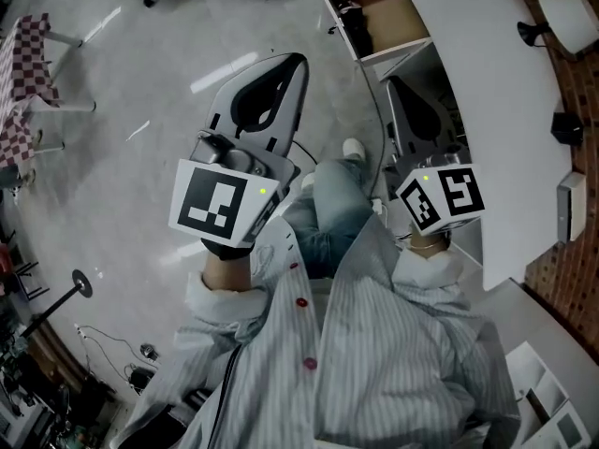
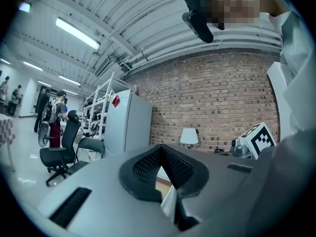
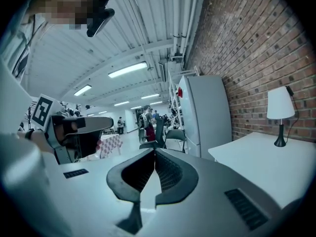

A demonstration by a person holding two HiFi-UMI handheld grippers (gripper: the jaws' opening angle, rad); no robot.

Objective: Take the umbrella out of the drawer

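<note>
Grey floor (image 1: 122,129) open beside left gripper (image 1: 292,61) | white desk (image 1: 487,92) edge beside right gripper (image 1: 398,84) | drawer (image 1: 398,12) open | all jaws closed, empty

White lamp (image 3: 280,103), brick wall (image 2: 222,95), office chair (image 2: 55,157)

The white drawer (image 1: 393,12) stands pulled open, a dark object (image 1: 357,24) lying inside its front end.

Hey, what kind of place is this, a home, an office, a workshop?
Probably a lab or workshop in an industrial-style building. There's a bare brick wall, long strip lights overhead, and metal shelving racks next to office chairs on an open floor.
</note>
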